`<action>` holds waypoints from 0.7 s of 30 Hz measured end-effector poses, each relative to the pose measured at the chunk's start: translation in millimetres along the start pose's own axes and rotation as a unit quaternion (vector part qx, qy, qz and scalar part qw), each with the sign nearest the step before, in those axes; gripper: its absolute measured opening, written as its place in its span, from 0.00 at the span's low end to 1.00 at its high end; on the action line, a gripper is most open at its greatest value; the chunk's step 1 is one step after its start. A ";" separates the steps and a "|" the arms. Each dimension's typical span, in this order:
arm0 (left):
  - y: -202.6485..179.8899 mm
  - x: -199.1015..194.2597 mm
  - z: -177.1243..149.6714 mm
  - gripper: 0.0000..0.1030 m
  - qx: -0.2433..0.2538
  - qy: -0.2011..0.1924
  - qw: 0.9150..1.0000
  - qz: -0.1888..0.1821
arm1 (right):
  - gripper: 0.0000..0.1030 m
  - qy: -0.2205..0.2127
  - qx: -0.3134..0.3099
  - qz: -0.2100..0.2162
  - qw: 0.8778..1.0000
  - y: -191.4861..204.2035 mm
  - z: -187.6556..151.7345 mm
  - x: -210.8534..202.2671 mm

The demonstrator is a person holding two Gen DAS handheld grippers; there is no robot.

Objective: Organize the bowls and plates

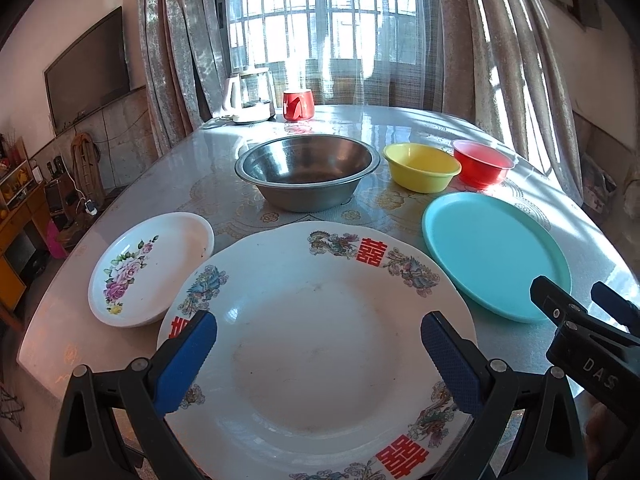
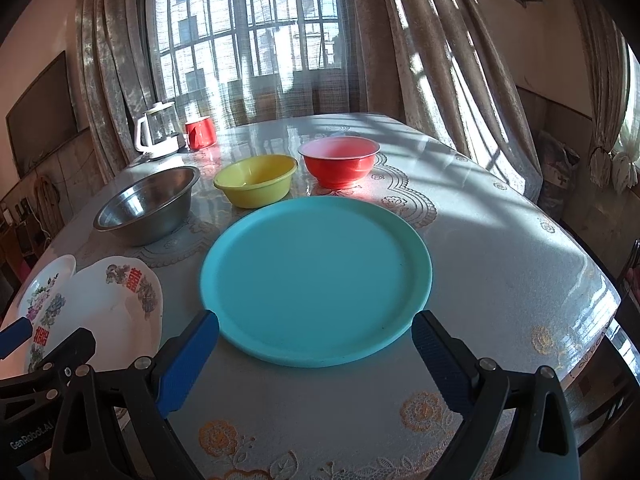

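1. The sorting looks not yet begun: every dish lies singly on the desk (image 2: 500, 264), nothing stacked or nested.
2. Three plates sit along the near edge. The small floral plate (image 1: 150, 268) is on the left, the large white plate with red characters (image 1: 316, 344) in the middle and the teal plate (image 2: 316, 280) on the right. The floral plate's rim seems to touch or slightly overlap the large plate's rim; the teal plate lies just beside the large one.
3. Three bowls stand in a row behind them: the steel bowl (image 1: 306, 172) on the left, the yellow bowl (image 2: 256, 180) in the middle and the red bowl (image 2: 339, 160) on the right, close together. Whether they touch cannot be told.
4. The left gripper (image 1: 318, 360) is released, its jaws spread wide above the large white plate, with nothing between them.
5. The right gripper (image 2: 316, 360) is likewise released and empty, its jaws straddling the near rim of the teal plate without pinching it.
6. The step in hand appears to be the approach to a first pick, each gripper lined up with a plate.
7. The next move probably calls for lowering one gripper so that one finger goes over the rim and one under, then clenching. The plates lie flat, so the rim may need tipping, and a smaller plate should go onto a larger one.
8. A kettle (image 1: 252, 96) and a red mug (image 1: 298, 105) stand at the far end, well apart from the dishes.
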State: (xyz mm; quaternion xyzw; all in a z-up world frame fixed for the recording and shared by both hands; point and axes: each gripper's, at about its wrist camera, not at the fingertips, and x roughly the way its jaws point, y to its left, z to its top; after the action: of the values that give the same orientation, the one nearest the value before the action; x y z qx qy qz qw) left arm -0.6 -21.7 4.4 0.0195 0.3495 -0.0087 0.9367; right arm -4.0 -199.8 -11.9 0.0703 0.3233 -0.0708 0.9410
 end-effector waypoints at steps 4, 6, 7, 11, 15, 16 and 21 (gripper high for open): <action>-2.5 1.9 2.1 1.00 0.005 0.004 1.000 -0.009 | 0.96 0.006 0.006 0.005 1.000 -4.5 0.6 3.5; -3.4 3.9 4.2 1.00 0.007 0.007 1.000 -0.017 | 0.96 0.008 0.009 0.008 1.000 -8.4 1.2 5.7; -4.0 5.4 5.6 1.00 0.009 0.009 1.000 -0.023 | 0.96 0.010 0.012 0.010 1.000 -11.7 1.8 6.7; -4.4 13.1 14.4 1.00 0.011 0.026 0.997 -0.071 | 0.96 0.015 0.038 0.026 0.999 -31.6 6.2 11.2; -8.2 27.8 27.1 0.99 0.008 0.067 0.993 -0.097 | 0.89 0.030 0.077 0.035 0.996 -58.0 10.0 19.9; -9.5 30.9 31.1 0.95 0.010 0.075 0.992 -0.103 | 0.85 0.036 0.090 0.038 0.995 -65.2 10.8 23.3; -19.0 46.1 51.0 0.66 0.021 0.089 0.988 -0.123 | 0.65 0.053 0.124 0.044 0.990 -90.1 14.7 36.9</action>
State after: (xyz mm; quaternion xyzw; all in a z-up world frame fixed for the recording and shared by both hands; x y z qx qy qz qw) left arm 67.0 -43.0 12.1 -0.0030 0.4313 -0.1290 0.8929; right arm 17.6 -293.9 -31.0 0.2041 0.3582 -0.0651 0.9087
